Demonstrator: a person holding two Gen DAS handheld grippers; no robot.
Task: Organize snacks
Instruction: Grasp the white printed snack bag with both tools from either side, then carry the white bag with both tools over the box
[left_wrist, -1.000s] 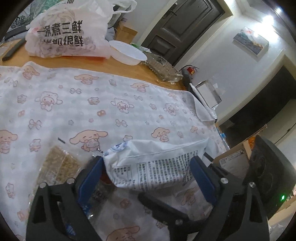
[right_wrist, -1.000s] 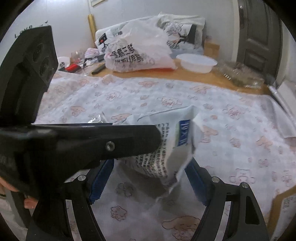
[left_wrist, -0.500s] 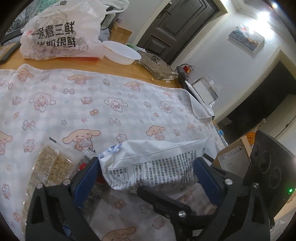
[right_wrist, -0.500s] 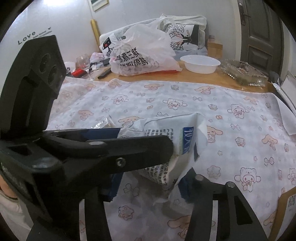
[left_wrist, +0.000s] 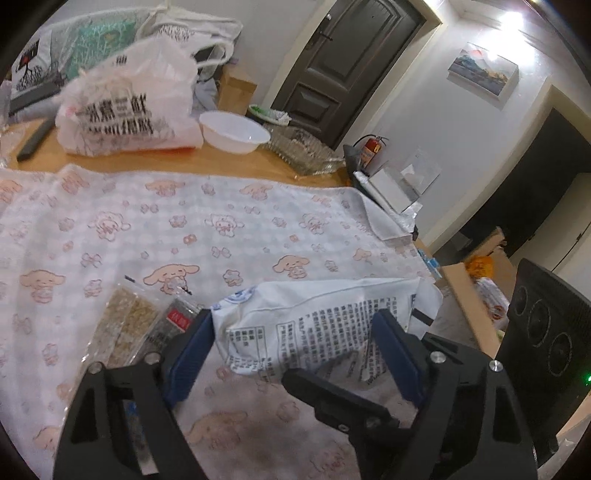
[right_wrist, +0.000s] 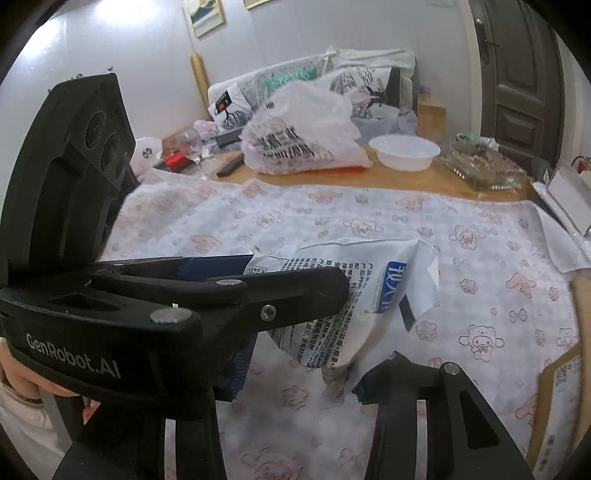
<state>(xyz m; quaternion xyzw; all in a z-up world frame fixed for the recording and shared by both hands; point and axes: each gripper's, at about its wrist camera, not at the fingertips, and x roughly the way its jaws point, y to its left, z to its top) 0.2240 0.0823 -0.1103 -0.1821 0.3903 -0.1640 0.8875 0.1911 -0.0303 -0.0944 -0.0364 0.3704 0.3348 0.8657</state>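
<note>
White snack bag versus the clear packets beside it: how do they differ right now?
The white snack bag is opaque with printed text; the clear packets show grainy contents. The bag sits raised between the left gripper fingers, while the packets lie flat on the tablecloth. The bag looks larger and crumpled; the packets look flat. Both are snacks on the same cloth.

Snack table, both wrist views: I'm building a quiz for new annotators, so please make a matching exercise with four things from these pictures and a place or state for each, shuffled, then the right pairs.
Things
1. white snack bag
2. white bowl
3. clear packets of grain bars
4. printed plastic shopping bag

Places or states
A. lying flat on the patterned cloth, beside the left gripper
B. on bare wood, next to a glass tray
C. held off the cloth between gripper fingers
D. bulging, at the far end of the table, left of the bowl

Pairs: 1-C, 2-B, 3-A, 4-D
</note>
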